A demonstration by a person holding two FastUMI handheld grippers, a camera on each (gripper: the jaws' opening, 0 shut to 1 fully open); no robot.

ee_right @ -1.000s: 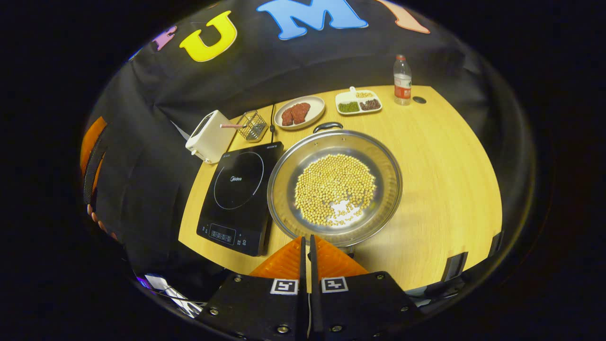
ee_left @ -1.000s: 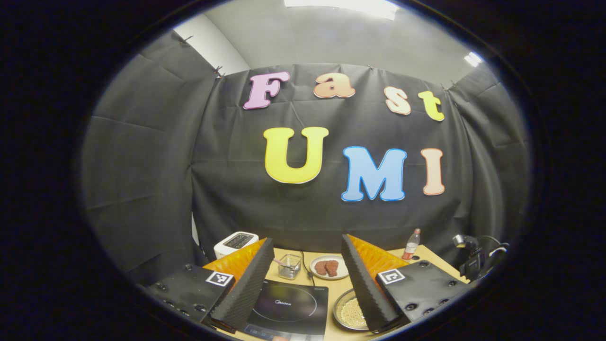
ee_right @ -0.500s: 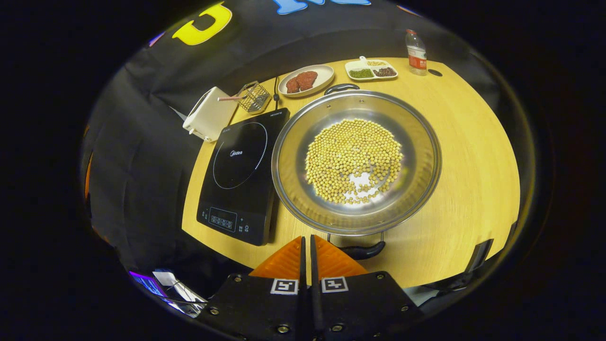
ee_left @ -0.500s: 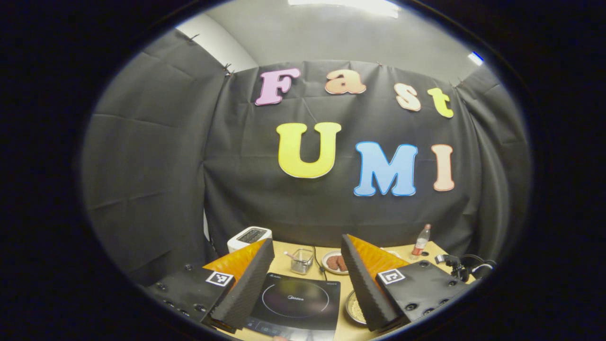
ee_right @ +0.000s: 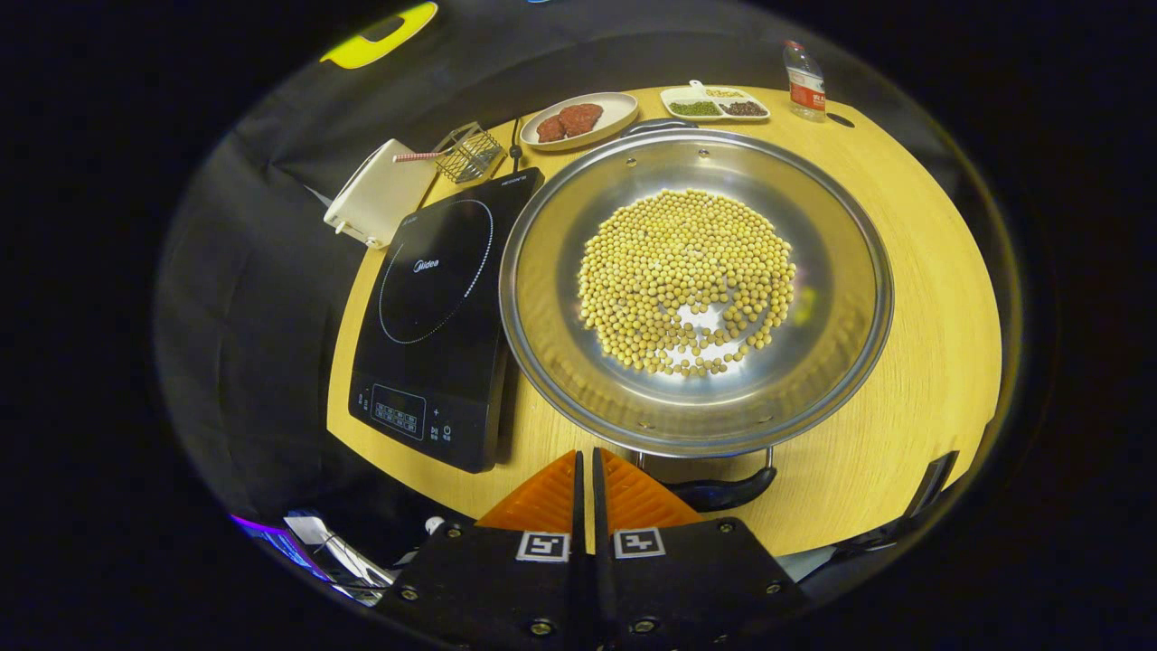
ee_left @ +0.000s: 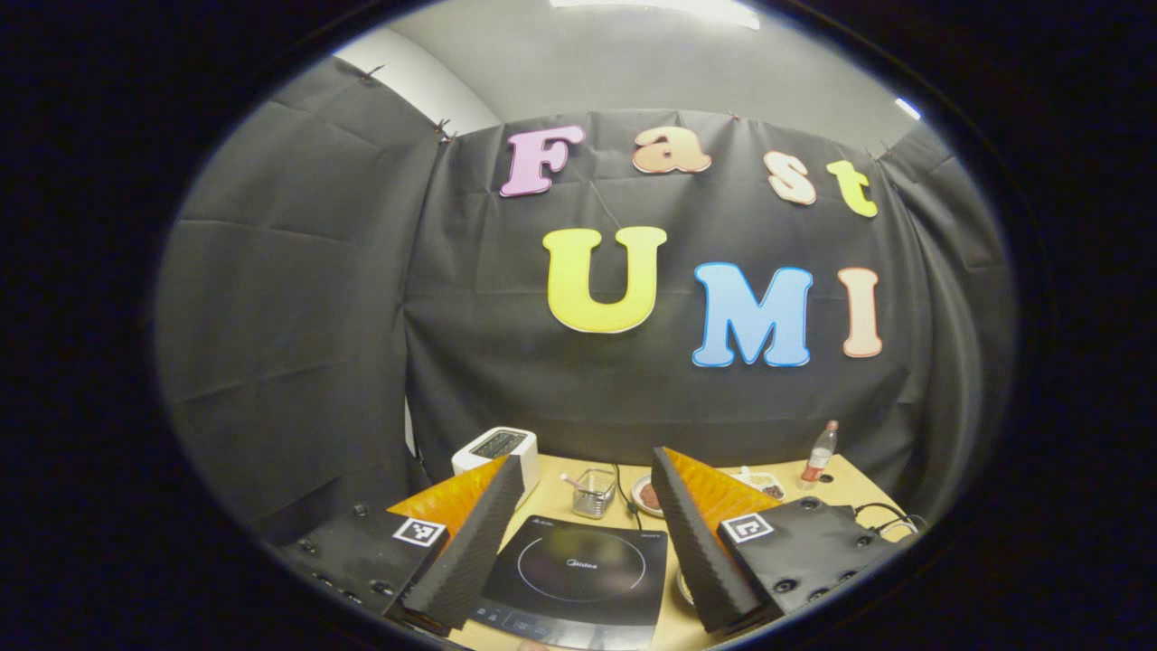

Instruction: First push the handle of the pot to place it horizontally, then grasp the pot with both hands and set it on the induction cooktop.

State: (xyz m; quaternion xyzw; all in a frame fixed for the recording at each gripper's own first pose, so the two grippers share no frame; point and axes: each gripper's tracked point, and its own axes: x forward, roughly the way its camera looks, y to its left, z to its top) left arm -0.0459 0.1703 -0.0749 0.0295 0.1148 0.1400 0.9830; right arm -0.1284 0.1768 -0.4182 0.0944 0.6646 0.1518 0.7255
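A wide steel pot (ee_right: 551, 298) holding soybeans (ee_right: 687, 271) sits on the wooden table, just right of the black induction cooktop (ee_right: 434, 307). Its near black handle (ee_right: 728, 493) points toward me, and the far handle (ee_right: 655, 125) lies at the opposite rim. My right gripper (ee_right: 586, 457) is shut with nothing between its fingers, its tips at the pot's near rim, just left of the near handle. My left gripper (ee_left: 587, 457) is open and hangs above the cooktop (ee_left: 583, 574). A sliver of the pot (ee_left: 684, 589) shows beside its right finger.
A white toaster (ee_right: 375, 194), a wire basket (ee_right: 465, 152) and a plate of meat (ee_right: 578, 117) stand behind the cooktop. A divided dish (ee_right: 714, 101) and a bottle (ee_right: 804, 81) are at the back right. Bare table lies right of the pot.
My right gripper has come down toward the pot, whose near handle is now in sight. The left gripper has drifted so the cooktop sits between its fingers and the pot has slid behind its right finger.
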